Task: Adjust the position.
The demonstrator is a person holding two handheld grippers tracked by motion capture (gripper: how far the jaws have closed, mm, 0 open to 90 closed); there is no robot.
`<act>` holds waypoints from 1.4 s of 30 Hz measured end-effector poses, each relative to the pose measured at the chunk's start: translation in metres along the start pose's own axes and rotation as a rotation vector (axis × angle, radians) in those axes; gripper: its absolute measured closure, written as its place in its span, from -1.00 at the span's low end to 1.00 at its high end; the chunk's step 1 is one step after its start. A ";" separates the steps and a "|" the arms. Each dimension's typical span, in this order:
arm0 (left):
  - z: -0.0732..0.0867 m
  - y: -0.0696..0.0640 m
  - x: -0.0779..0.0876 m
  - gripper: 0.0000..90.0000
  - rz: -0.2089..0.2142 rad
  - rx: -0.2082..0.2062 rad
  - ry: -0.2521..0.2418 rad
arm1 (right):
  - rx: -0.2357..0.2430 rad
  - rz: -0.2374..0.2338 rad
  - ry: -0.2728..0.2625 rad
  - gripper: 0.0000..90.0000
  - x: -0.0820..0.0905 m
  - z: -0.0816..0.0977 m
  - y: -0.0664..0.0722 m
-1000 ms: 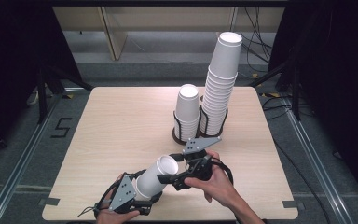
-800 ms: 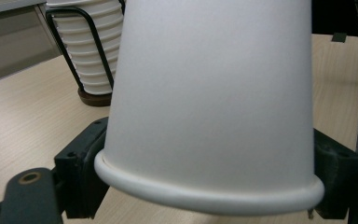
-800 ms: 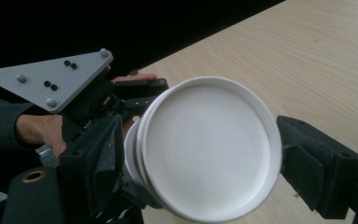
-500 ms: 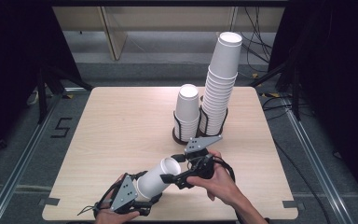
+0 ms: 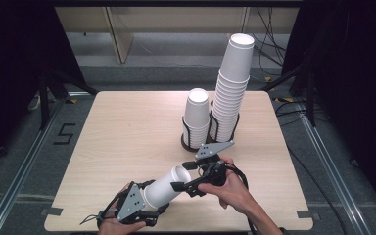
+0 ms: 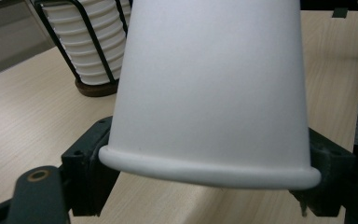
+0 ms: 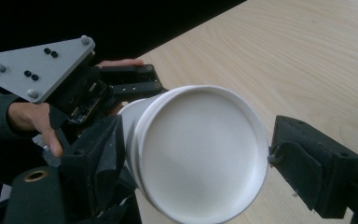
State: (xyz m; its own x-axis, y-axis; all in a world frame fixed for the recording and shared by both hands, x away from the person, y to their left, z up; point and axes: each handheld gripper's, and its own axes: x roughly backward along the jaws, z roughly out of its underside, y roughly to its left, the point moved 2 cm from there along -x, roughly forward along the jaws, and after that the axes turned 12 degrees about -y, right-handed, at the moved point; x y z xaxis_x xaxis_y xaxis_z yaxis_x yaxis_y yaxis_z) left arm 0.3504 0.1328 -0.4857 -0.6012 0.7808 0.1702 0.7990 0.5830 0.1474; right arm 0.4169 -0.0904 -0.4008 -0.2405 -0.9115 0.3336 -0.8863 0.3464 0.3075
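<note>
The pale wooden table (image 5: 127,132) carries everything here, with a dark floor around it; on the floor off the table's left edge a taped mark reads "5" (image 5: 64,133).

Beyond both tools, toward the far side of the table, stands the tall stack of white paper cups (image 5: 231,88), held upside down in a black wire holder (image 5: 223,131) and leaning slightly. Just beside it on the left, a shorter stack of cups (image 5: 196,117) sits in a second wire holder on a dark round base (image 5: 192,143). The left tool view shows one of these ribbed stacks inside its wire cage (image 6: 91,42), up and to the left of that tool's jaws. No print or label is visible on any cup.

Between the two tools, near the table's front edge, lies a small nested bundle of white cups (image 5: 164,187), tilted with its closed bottom pointing up toward the right tool. In the right tool view at least two cup bottoms show, one inside the other (image 7: 200,149).

The left tool (image 6: 209,163), held by the person's left hand (image 5: 120,226), is closed onto the cups at the rolled rim, a jaw pressing each side. The right tool (image 7: 191,154), in the right hand (image 5: 232,188), is spread wide around the bottom end of the bundle: its right jaw stands just clear of the cup's edge, and whether the left jaw touches cannot be told.
</note>
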 end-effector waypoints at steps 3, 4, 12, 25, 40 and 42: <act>0.001 0.000 -0.001 -0.56 0.008 -0.003 0.014 | 0.015 0.006 0.007 -0.58 0.001 -0.001 0.001; 0.001 0.000 -0.001 -0.56 0.008 -0.003 0.014 | 0.015 0.006 0.007 -0.58 0.001 -0.001 0.001; 0.004 0.003 -0.001 -0.57 0.042 -0.011 0.089 | 0.064 0.025 0.044 -0.65 0.003 -0.001 -0.001; 0.005 -0.004 -0.003 -0.57 0.109 -0.116 0.222 | 0.359 -0.014 0.257 -0.64 -0.001 0.004 0.017; -0.002 -0.011 -0.002 -0.56 0.186 -0.203 0.257 | 0.543 -0.071 0.471 -0.62 -0.016 0.022 0.031; -0.001 -0.013 -0.003 -0.56 0.201 -0.189 0.249 | 0.595 -0.088 0.497 -0.61 -0.020 0.024 0.029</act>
State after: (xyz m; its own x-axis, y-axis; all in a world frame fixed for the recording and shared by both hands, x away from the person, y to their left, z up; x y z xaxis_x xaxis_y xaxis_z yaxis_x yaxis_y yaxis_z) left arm 0.3415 0.1226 -0.4867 -0.4368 0.7832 0.4425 0.8983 0.3540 0.2602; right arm 0.3860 -0.0676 -0.4203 -0.0787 -0.6751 0.7335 -0.9909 -0.0274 -0.1316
